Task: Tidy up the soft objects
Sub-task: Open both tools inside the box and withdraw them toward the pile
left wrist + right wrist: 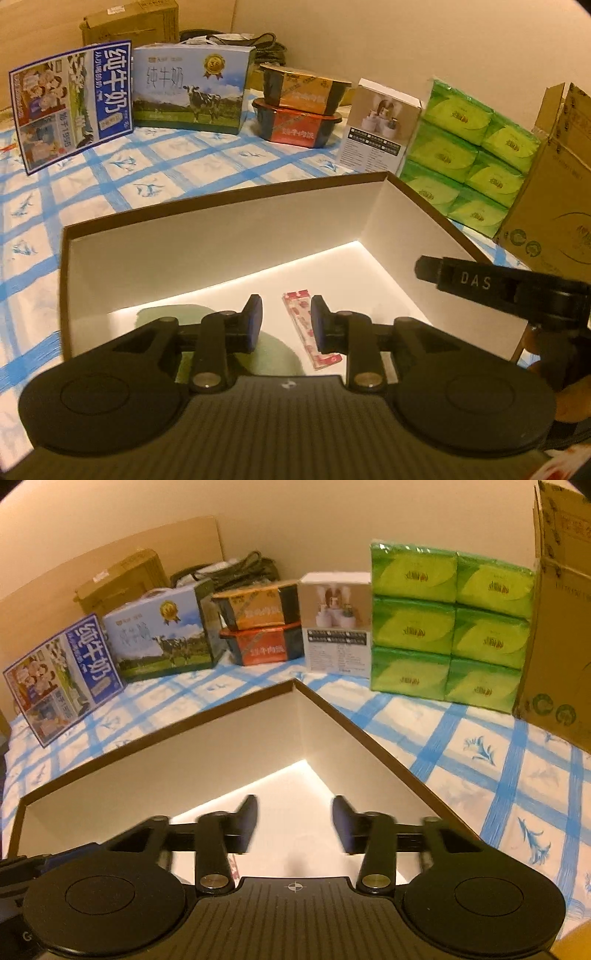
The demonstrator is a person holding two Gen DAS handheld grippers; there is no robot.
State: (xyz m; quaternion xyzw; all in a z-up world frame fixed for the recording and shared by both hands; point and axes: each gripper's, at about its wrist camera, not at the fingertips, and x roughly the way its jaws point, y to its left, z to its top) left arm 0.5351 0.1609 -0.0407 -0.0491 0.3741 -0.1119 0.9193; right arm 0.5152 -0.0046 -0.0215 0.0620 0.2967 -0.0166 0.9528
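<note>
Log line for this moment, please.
left gripper: open, empty, over box | right gripper: open, empty, over box | red packet on box floor | green cloth beside it

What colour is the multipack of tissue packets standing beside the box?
Bright green tissue packets, each with a lighter green leaf shape; right wrist view shows it best.

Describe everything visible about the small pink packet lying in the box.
The pink packet is a flat, narrow strip, apparently glossy plastic wrap with a red and pink printed pattern. It lies flat on the white floor of the open box, pointing away from the camera. The left gripper hangs open above it, its right finger overlapping the packet's edge in view; contact cannot be judged.
</note>
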